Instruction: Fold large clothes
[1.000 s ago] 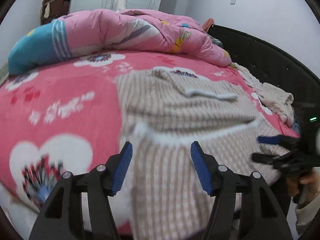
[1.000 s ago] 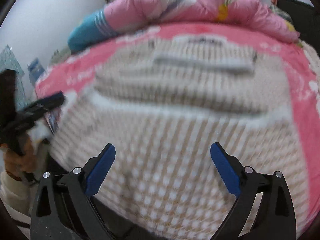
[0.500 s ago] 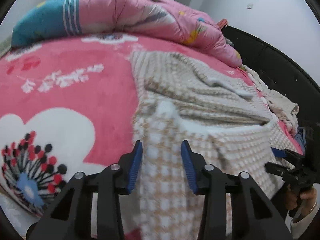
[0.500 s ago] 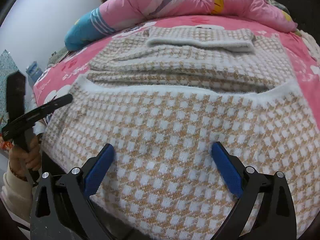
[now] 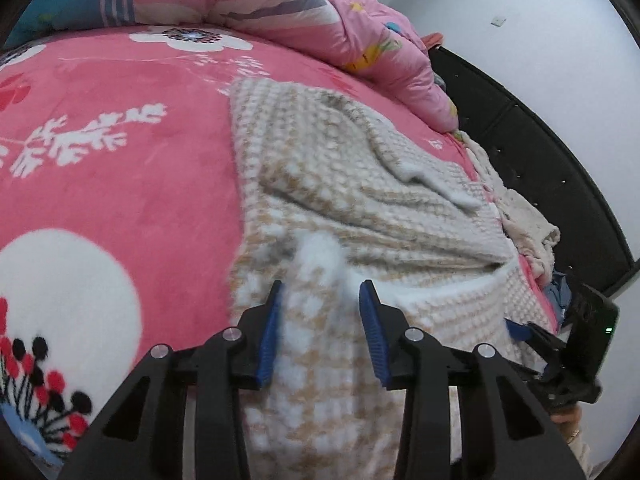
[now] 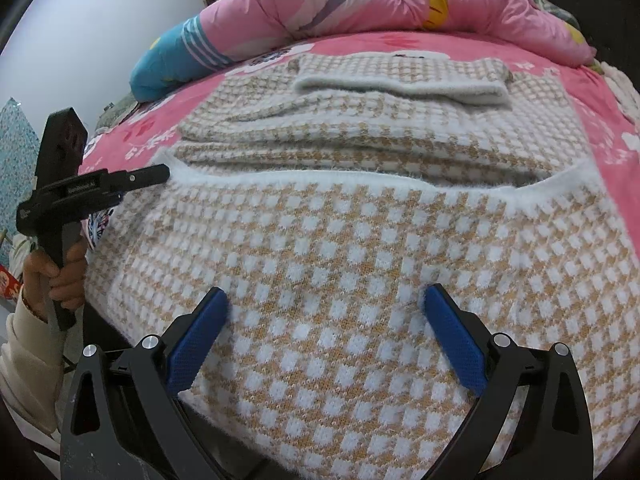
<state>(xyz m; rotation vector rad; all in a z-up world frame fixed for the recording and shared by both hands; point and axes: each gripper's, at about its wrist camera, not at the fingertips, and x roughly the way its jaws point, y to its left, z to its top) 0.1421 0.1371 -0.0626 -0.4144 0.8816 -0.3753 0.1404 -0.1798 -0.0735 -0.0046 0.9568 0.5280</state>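
Observation:
A large beige-and-white checked sweater (image 5: pixel 360 184) lies on the bed, its top part folded down over the body and a white hem band (image 6: pixel 320 182) running across it. My left gripper (image 5: pixel 322 312) sits at the sweater's left hem corner. Its jaws have narrowed onto a puckered bunch of cloth that fills the gap between the blue pads (image 5: pixel 269 332). The right wrist view shows this same left gripper (image 6: pixel 160 174) at the hem's left end. My right gripper (image 6: pixel 324 304) stands open over the sweater's (image 6: pixel 340 240) near part, fingertips resting on the knit with nothing pinched.
The bed has a pink flowered cover (image 5: pixel 120 140). A rolled pink and blue quilt (image 5: pixel 280 12) lies along its far side. A black padded bed frame (image 5: pixel 540 160) and a heap of cream cloth (image 5: pixel 528 216) border the right side. A hand (image 6: pixel 60 272) holds the left gripper.
My left gripper has come in lower on the sweater's left hem corner and its jaws have narrowed around the cloth, which now bunches up between them. The right gripper has stayed put, still wide.

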